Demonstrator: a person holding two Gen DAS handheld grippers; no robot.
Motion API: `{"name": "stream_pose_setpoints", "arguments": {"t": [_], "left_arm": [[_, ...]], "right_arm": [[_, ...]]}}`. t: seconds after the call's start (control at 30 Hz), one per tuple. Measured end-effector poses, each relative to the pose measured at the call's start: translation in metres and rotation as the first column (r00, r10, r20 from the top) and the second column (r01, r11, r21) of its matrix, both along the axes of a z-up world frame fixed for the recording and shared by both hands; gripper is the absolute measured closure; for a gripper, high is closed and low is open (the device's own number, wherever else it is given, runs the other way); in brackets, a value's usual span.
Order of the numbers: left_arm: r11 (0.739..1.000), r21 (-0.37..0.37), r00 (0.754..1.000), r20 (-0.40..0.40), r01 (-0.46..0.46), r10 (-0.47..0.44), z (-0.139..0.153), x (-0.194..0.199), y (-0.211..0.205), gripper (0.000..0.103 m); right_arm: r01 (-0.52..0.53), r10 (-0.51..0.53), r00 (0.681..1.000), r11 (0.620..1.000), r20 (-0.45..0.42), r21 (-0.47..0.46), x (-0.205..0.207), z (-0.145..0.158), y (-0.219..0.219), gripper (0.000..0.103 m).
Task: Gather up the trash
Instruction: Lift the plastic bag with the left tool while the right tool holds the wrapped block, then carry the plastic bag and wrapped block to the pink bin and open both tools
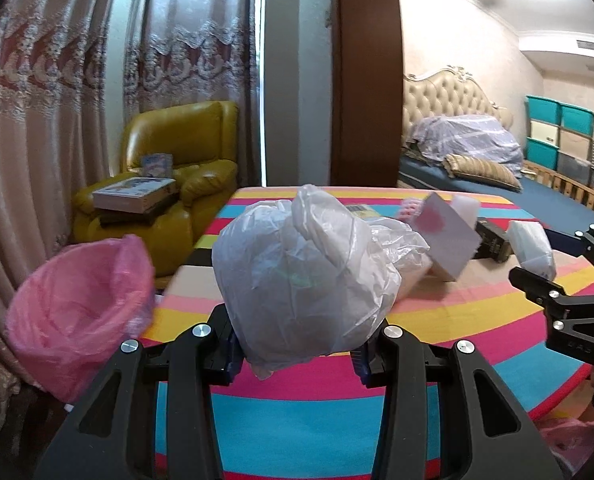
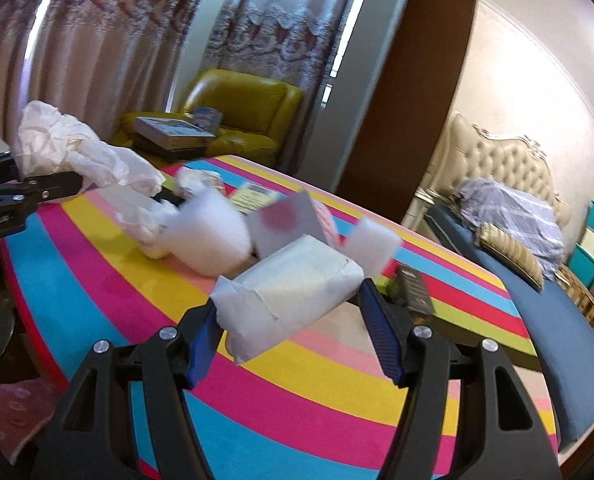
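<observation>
1. Crumpled white plastic bag (image 1: 301, 276) is clamped in the left gripper (image 1: 297, 344), hanging loose over the striped table (image 1: 297, 420). Pink-lined bin (image 1: 77, 308) sits at 9 o'clock, off the table edge.
2. Right gripper (image 2: 293, 320) is clamped on a white wrapped packet (image 2: 293, 292), held skewed.
3. Risk: thin film may slip free; the bin's soft rim could fold, dropping trash outside.
4. Risk: the packet may pivot out of its off-centre grip.
5. More litter remains at 12 o'clock on the table.

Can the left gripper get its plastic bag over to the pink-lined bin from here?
Probably yes. The left gripper is shut on the plastic bag, and the pink-lined bin stands open just off the table's edge with nothing between.
</observation>
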State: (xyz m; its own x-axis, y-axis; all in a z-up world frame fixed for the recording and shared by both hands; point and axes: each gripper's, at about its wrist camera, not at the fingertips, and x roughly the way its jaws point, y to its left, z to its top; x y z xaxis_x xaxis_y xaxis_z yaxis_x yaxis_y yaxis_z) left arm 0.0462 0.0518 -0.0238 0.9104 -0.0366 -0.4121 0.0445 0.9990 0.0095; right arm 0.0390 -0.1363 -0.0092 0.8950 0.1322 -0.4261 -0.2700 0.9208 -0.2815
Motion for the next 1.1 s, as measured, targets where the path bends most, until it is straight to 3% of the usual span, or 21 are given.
{"name": "stream_pose_setpoints", "arguments": {"t": [0.37,1.1], "left_arm": [[0.985,0.040,0.985,0.000,-0.170,0.170,0.005,-0.013,0.059,0.063],[0.916,0.034,0.917,0.011,-0.399,0.399,0.001,-0.014,0.182,0.063]], "right_arm": [[-0.208,0.218,0.973,0.971,-0.079,0.118,0.005,0.018,0.061,0.040],[-0.465,0.483,0.865,0.874,-0.134,0.145,0.059,0.032,0.212,0.039]]}}
